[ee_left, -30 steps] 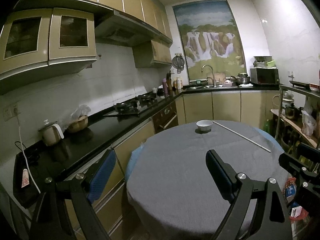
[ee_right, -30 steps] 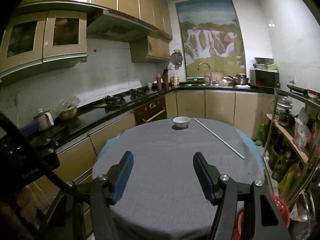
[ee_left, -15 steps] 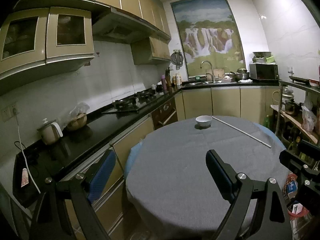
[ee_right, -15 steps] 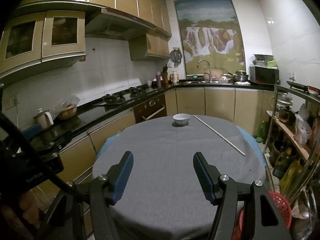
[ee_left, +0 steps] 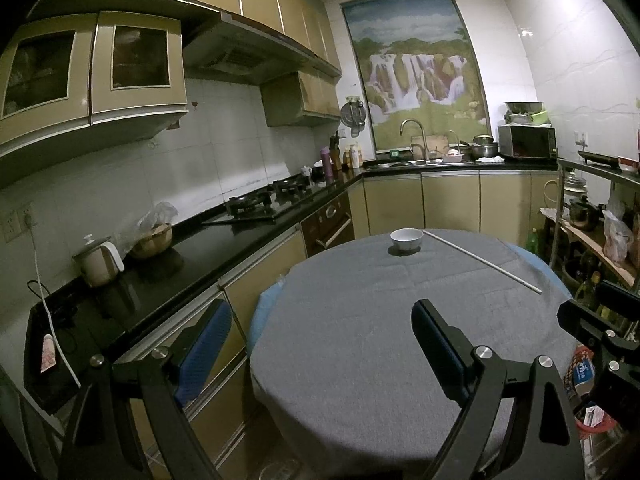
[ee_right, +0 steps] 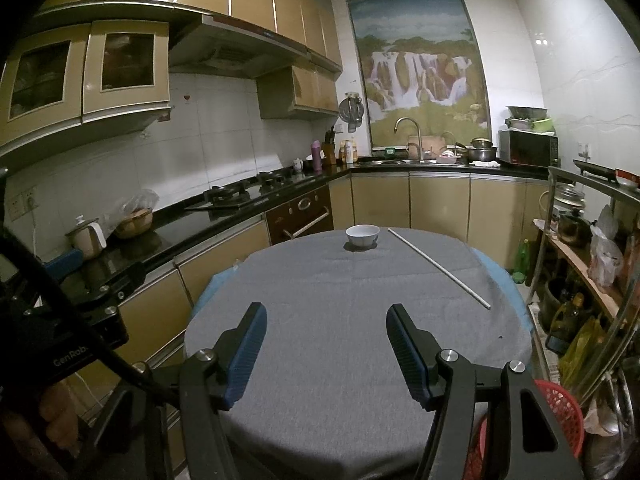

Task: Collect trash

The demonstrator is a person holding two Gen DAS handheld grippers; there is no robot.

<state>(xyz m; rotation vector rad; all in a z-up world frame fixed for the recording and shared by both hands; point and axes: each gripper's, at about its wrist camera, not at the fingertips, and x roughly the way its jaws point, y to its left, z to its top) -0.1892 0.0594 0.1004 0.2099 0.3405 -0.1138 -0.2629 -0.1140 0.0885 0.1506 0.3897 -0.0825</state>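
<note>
**Q:** Left wrist view first: what is nearest you?

**Me:** My left gripper point(ee_left: 320, 338), jaws wide apart with nothing between them. It hangs over the near left edge of the round table point(ee_left: 360, 340), one blue pad out past the cloth, over the cabinet fronts. At the right edge of that view I see part of my right gripper point(ee_left: 592, 320).

**Q:** And the right wrist view?

**Me:** My right gripper point(ee_right: 324, 340) is over the near part of the table point(ee_right: 340, 320), jaws apart too, though less wide, and nothing in them. At lower left my hand point(ee_right: 56, 412) shows dimly behind the black frame of the left gripper point(ee_right: 64, 260).

**Q:** Where is the trash?

**Me:** I can't make out anything on the grey cloth that is plainly trash. Far across it stands a white bowl point(ee_right: 362, 235), upright, and just right of it a thin white rod point(ee_right: 438, 267) lies slanting towards the right edge. Neither gripper is near them. Low on the right, beside the table, is a red basket point(ee_right: 558, 404).

**Q:** Beyond the table?

**Me:** A black counter point(ee_left: 132, 280) along the left with a kettle point(ee_left: 98, 262) and a hob point(ee_left: 264, 200), then the sink point(ee_right: 408, 160) under a waterfall picture point(ee_right: 416, 68).
</note>
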